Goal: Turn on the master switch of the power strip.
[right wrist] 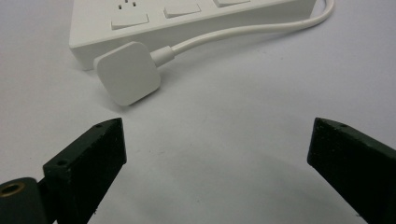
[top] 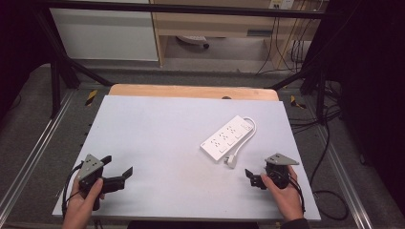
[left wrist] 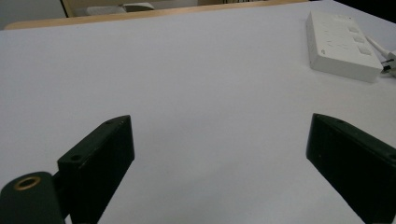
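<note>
Your right gripper (top: 258,177) sits low at the near right of the table (top: 157,138), jaws spread wide and holding nothing; your left gripper (top: 117,169) rests at the near left, jaws just as far apart and just as empty. The thing to go for is the white power strip (top: 227,137), lying right of centre on the pale surface; its cable (top: 252,125) loops out of the far end and runs back down the strip's right side to the flat white plug (top: 231,161), which lies just beside the strip's near corner.

What matters is the direction; from your right gripper the plug is ahead and slightly to the left, near, with bare table between; in the right gripper view the plug (right wrist: 128,72) lies up and left of the gap between the jaws, not centred in it, its cable (right wrist: 243,30) trailing off to the right along the strip (right wrist: 187,18). The strip's long axis runs on a diagonal, from near-left to far-right, so its near end points roughly toward the space between your hands.

Your left gripper is well apart from all this; in the left gripper view the strip (left wrist: 343,44) sits far off at the upper right. By my reading the right hand is the nearer one; swing it a little left as you go forward, so the plug comes between the jaws.
</note>
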`<state>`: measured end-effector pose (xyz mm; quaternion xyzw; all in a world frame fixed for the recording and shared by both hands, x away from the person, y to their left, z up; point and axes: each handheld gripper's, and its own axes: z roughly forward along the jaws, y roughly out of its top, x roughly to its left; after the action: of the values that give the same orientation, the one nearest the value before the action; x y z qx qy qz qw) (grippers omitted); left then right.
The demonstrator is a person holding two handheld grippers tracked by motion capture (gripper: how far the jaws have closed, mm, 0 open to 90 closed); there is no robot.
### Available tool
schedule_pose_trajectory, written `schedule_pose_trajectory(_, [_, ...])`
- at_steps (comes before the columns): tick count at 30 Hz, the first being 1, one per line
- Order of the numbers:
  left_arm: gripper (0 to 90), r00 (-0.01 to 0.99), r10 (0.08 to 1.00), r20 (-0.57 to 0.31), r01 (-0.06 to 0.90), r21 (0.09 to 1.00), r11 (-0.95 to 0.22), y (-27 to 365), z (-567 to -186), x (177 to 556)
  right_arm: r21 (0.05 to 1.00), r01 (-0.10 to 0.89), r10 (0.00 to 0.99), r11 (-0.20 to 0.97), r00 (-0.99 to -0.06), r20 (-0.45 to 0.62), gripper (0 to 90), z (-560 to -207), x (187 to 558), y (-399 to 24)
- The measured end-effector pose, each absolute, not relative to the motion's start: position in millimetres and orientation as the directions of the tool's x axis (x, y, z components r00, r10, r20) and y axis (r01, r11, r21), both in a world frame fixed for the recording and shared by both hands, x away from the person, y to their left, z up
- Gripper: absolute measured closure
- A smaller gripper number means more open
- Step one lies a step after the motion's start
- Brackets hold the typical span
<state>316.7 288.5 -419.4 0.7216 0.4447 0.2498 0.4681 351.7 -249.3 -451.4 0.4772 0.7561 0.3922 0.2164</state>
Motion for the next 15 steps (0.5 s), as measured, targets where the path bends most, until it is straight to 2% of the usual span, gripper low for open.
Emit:
schedule_pose_trajectory(8, [7.7,0.479,0.875,-0.069,0.414,0.897,-0.156,289,-420,318,0.806,0.552,0.898,0.213,-0.435,0.060,5.2,-450,353,-254])
schedule_pose_trajectory(15, [7.7,0.464,0.881,-0.090,0.418,0.899,-0.129,291,-420,318,0.849,0.507,0.909,0.151,-0.409,0.083,5.0,-438,355,-260])
